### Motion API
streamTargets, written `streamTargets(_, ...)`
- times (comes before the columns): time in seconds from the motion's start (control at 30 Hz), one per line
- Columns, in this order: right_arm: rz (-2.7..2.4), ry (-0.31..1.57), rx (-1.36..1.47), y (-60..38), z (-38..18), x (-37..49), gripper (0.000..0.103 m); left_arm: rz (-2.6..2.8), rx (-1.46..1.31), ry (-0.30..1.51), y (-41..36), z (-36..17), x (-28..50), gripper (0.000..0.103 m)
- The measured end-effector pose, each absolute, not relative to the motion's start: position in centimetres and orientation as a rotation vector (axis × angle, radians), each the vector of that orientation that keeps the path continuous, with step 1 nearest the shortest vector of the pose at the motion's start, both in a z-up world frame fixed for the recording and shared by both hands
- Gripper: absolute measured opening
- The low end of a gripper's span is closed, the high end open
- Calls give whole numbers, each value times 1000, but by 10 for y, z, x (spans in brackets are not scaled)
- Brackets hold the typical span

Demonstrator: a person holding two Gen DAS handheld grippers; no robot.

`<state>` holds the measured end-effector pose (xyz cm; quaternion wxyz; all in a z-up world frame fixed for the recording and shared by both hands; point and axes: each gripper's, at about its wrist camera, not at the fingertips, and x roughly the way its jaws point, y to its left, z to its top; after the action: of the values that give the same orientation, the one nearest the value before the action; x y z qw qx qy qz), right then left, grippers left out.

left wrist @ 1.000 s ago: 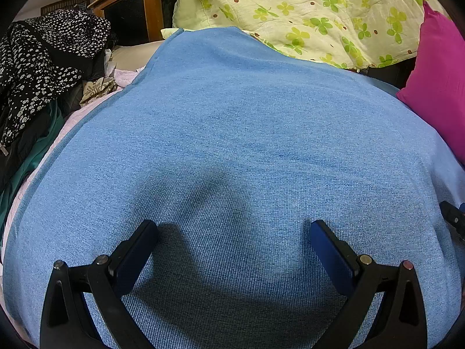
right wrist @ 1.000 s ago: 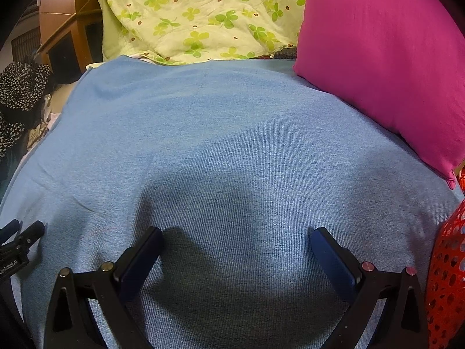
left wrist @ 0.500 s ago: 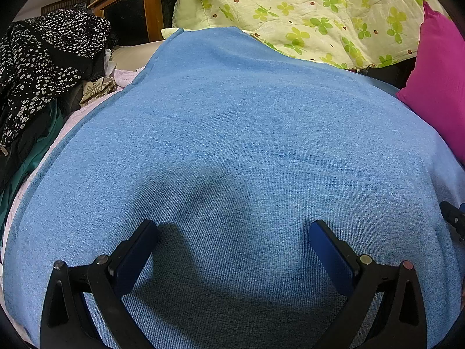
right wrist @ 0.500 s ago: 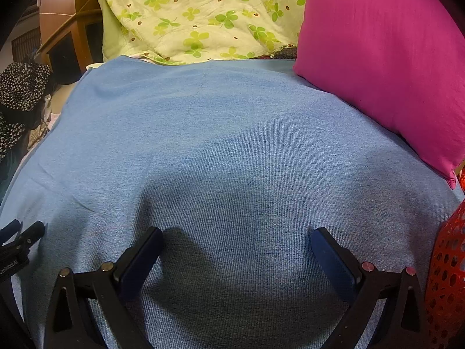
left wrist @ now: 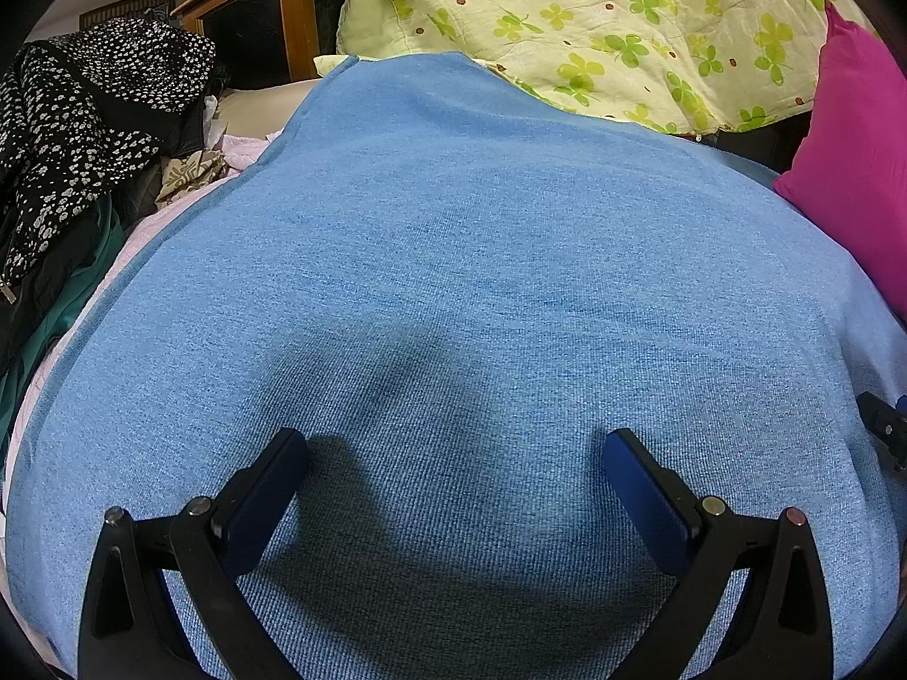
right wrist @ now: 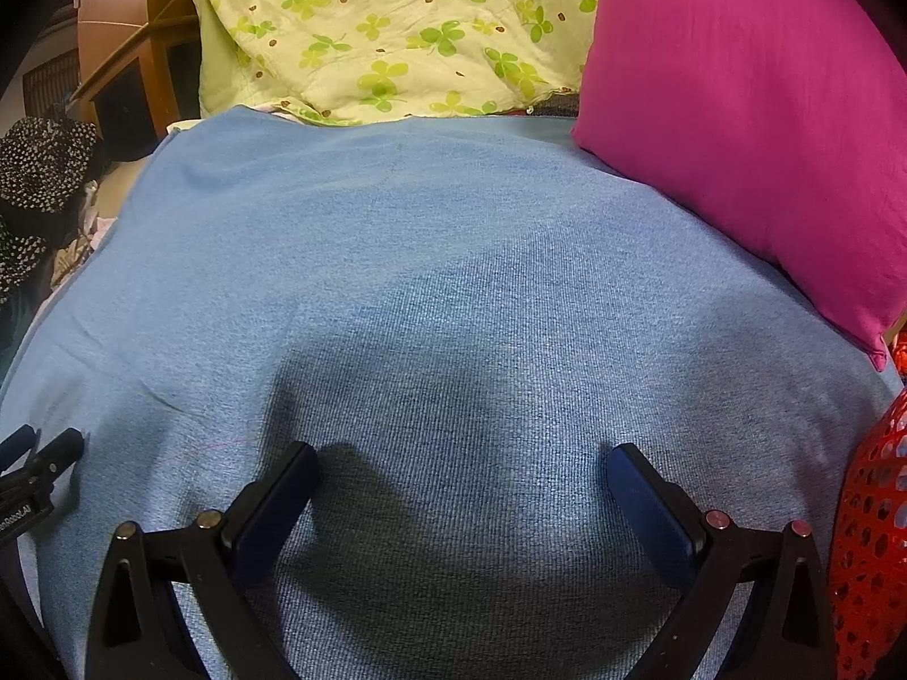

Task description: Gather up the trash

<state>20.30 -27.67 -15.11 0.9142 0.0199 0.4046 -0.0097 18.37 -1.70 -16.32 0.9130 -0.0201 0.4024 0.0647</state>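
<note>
No trash shows in either view. My left gripper (left wrist: 453, 447) is open and empty, low over a blue blanket (left wrist: 453, 283). My right gripper (right wrist: 462, 459) is open and empty over the same blanket (right wrist: 425, 283). A red perforated basket (right wrist: 873, 538) stands at the right edge of the right wrist view, next to the right gripper. The left gripper's tips show at the left edge of the right wrist view (right wrist: 39, 447). Part of the right gripper shows at the right edge of the left wrist view (left wrist: 881, 425).
A magenta pillow (right wrist: 748, 130) lies at the right, also in the left wrist view (left wrist: 856, 170). A green clover-print quilt (left wrist: 595, 28) is bunched at the back. Black spotted clothes (left wrist: 85, 113) are piled at the left. A wooden cabinet (left wrist: 261, 28) stands behind them.
</note>
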Motion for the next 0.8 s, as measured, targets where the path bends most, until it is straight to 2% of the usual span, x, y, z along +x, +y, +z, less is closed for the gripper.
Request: streamTargets(0.8,-20,834,41,-277,-150,203,103,110,-48,869,-15,-158,184,103)
